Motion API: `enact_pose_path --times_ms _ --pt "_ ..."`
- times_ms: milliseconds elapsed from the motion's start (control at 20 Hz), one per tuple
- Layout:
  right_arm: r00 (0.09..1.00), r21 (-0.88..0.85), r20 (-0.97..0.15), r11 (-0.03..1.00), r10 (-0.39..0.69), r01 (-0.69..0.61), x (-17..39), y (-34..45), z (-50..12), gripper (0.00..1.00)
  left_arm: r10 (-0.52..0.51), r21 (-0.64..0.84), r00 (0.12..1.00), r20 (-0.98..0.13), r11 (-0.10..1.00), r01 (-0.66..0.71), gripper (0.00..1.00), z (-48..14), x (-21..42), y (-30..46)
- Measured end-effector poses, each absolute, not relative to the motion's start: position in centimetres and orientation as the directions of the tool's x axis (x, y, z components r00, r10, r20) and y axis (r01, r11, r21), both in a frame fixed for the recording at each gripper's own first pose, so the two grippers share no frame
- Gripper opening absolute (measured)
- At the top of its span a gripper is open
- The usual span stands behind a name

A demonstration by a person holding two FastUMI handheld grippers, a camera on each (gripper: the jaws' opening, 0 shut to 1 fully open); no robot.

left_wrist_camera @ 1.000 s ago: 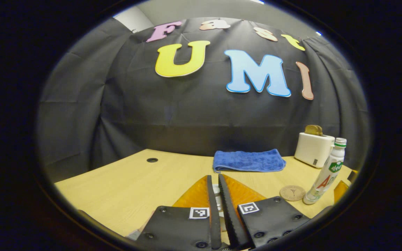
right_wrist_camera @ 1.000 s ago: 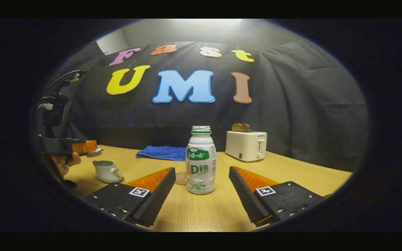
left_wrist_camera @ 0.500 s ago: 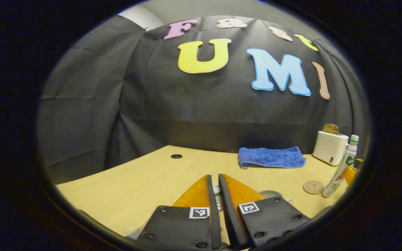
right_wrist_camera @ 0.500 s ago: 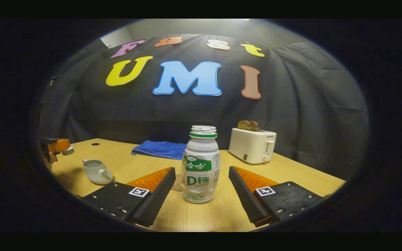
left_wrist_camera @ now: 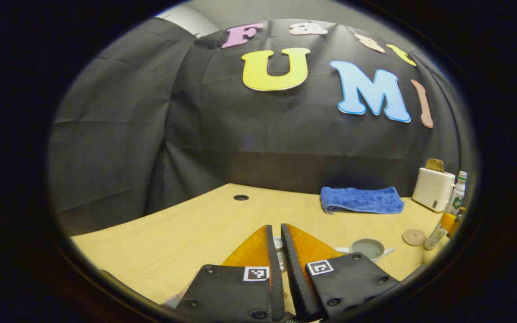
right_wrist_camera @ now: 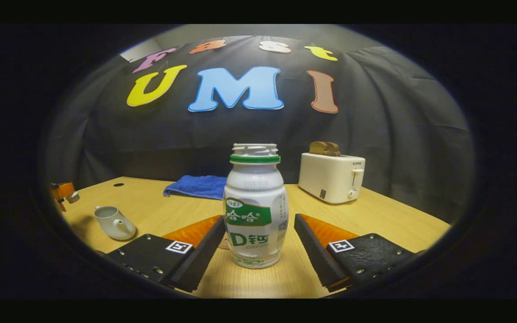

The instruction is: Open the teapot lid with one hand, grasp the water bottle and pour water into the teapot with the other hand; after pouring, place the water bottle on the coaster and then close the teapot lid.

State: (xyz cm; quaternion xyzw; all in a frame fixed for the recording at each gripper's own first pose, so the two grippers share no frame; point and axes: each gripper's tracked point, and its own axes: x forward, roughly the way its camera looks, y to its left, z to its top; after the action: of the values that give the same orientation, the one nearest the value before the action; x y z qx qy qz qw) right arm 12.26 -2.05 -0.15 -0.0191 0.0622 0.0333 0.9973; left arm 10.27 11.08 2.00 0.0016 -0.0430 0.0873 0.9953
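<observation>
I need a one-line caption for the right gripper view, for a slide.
Open right gripper flanks the upright water bottle; lidless teapot stands to the left on the table.

Recording booth: black cloth wall point(right_wrist_camera: 397, 134), wooden table point(right_wrist_camera: 375, 224).

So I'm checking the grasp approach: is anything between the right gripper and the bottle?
Nothing visible. The water bottle stands upright on the table, framed by the open right gripper, with bare wood between.
</observation>
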Motion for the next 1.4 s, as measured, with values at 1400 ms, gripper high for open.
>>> enact_pose_path --times_ms 1400 --pt "0.978 -0.707 -0.112 0.677 0.175 -0.203 14.3 6.2 2.3 0.78 0.206 0.024 0.975 0.078 0.978 -0.209 0.17 1.7 10.0 11.6"
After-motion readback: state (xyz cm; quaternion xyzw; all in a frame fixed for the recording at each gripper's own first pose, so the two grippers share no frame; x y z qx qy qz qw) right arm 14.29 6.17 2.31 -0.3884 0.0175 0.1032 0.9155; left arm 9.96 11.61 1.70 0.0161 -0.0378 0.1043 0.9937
